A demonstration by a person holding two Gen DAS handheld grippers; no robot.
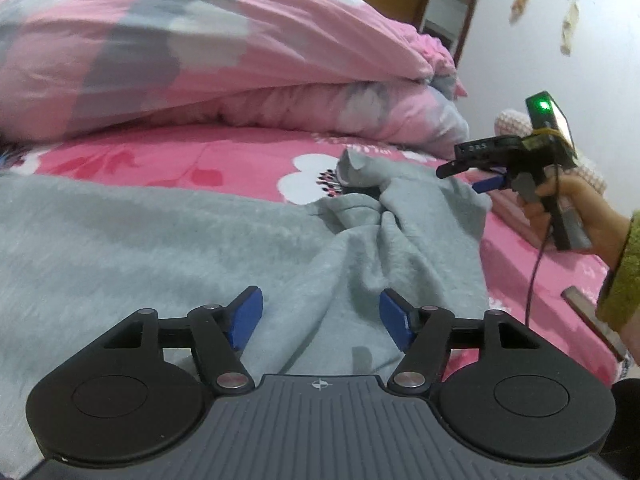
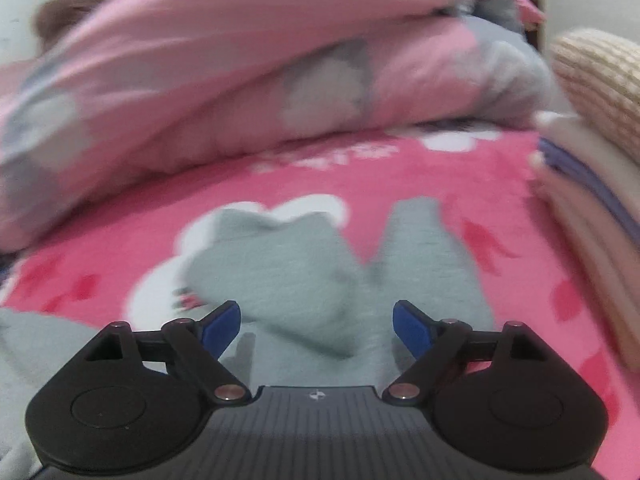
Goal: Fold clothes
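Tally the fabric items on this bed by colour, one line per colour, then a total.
Grey: 1, the grey garment spread on the sheet, under both open claws, left claw and right claw.
Pink and grey: 1, the folded quilt behind it.
Pink floral: 1, the bed sheet.
Cream with purple trim: 1, the folded stack at the right edge.
Total: 4

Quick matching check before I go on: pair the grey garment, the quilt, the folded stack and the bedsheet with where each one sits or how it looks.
1 grey garment
2 quilt
3 folded stack
4 bedsheet

A heaped at the back of the bed
B bright pink with white flowers
C spread rumpled under both grippers
D at the right edge, right wrist view

Pairs: 1-C, 2-A, 3-D, 4-B
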